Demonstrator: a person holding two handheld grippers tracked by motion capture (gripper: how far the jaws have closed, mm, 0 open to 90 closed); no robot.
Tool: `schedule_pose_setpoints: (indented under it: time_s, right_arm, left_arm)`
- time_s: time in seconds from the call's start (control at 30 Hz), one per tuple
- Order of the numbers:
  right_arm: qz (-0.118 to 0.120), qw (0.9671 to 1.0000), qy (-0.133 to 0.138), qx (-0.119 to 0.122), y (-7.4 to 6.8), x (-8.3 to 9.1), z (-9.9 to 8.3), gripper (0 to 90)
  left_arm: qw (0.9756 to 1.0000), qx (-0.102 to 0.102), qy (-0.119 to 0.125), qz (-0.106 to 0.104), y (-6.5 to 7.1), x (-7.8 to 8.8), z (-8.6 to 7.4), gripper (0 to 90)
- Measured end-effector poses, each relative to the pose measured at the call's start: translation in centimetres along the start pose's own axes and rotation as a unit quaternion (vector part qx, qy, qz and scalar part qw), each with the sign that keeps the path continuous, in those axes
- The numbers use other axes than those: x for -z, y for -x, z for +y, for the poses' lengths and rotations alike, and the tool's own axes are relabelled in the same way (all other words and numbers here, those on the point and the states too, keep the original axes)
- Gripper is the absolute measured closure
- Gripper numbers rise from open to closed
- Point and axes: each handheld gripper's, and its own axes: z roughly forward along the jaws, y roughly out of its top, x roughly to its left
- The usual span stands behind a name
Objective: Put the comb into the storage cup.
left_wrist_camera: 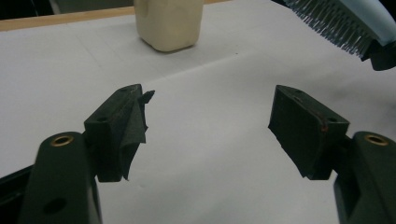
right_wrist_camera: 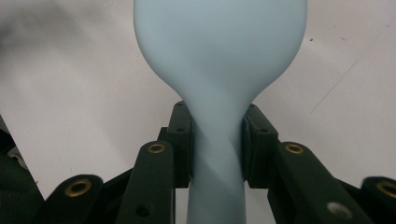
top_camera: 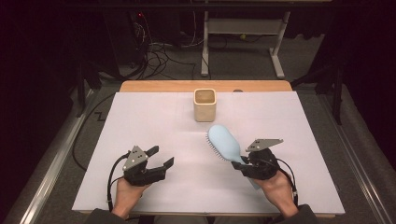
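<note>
A light blue hairbrush is held off the white sheet, its bristles facing down and left. My right gripper is shut on the brush's neck; in the right gripper view the pads press both sides of the handle. A cream square cup stands upright at the back centre. My left gripper sits at the front left, open, with bare sheet between its jaws. In the left gripper view the cup is ahead and the brush bristles show at the top right.
A white sheet covers the wooden table. Beyond the table are a dark floor, cables and a white desk frame. A metal rail runs along the left side.
</note>
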Motion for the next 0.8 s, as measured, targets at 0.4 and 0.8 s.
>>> schedule_pose_setpoints:
  time_s: [0.4, 0.8]
  right_arm:
    - [0.001, 0.9999, 0.007, 0.009, -0.4, 0.1, 0.2, 70.3]
    - [0.003, 0.9999, 0.006, 0.014, -0.6, -0.1, 0.2, 70.3]
  left_arm:
    - [0.9988, -0.017, -0.01, -0.045, 2.1, -2.2, 1.9, 28.3]
    - [0.997, -0.013, -0.027, -0.071, 2.9, -3.3, 2.7, 27.4]
